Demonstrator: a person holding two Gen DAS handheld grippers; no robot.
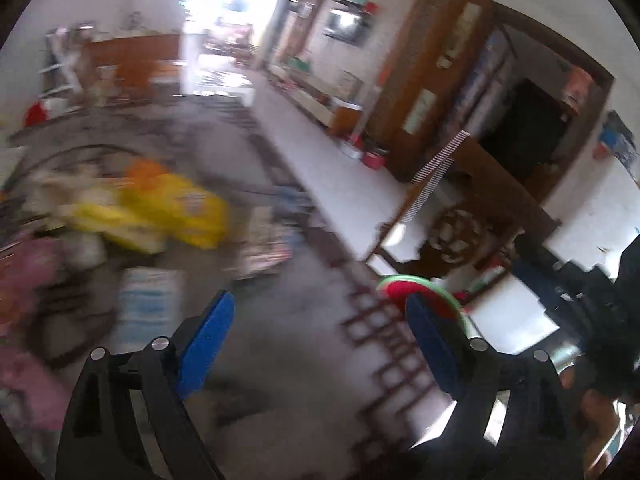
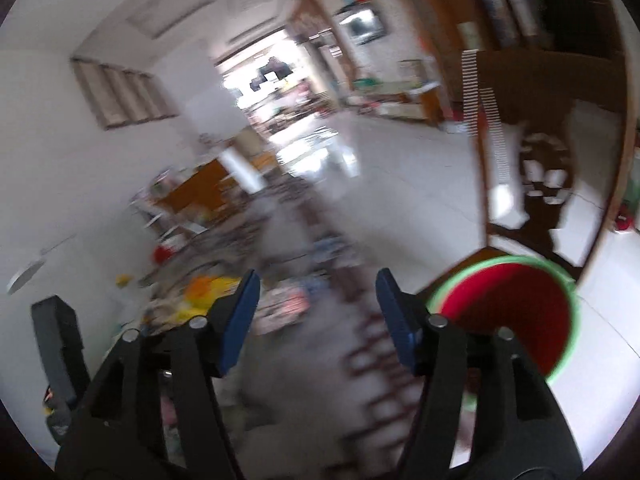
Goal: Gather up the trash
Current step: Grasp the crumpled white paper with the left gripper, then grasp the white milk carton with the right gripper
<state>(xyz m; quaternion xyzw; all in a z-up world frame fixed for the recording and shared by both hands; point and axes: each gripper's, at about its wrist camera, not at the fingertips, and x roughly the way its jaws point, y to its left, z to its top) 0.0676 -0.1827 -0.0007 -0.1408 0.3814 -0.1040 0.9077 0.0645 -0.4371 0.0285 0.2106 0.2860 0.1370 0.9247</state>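
Note:
Both views are smeared by motion. My left gripper [image 1: 320, 316] is open above a grey patterned rug [image 1: 288, 380], nothing between its blue fingers [image 1: 208, 340]. To its left lies a heap of litter: yellow bags [image 1: 168, 212], a pale blue-and-white packet [image 1: 148, 304] and pink wrappers [image 1: 28, 264]. A red bin with a green rim [image 1: 424, 292] shows just behind the right finger. My right gripper [image 2: 318, 308] is open too, with nothing between its fingers; the same red bin [image 2: 516, 312] stands close on its right and the yellow litter [image 2: 204, 288] lies ahead on the left.
A dark wooden chair [image 1: 472, 216] stands on the white tiled floor [image 1: 352, 176] beyond the bin. Wooden cabinets [image 1: 432, 80] line the right wall. A cluttered shelf [image 1: 68, 64] and a bright doorway [image 1: 228, 8] lie at the far end.

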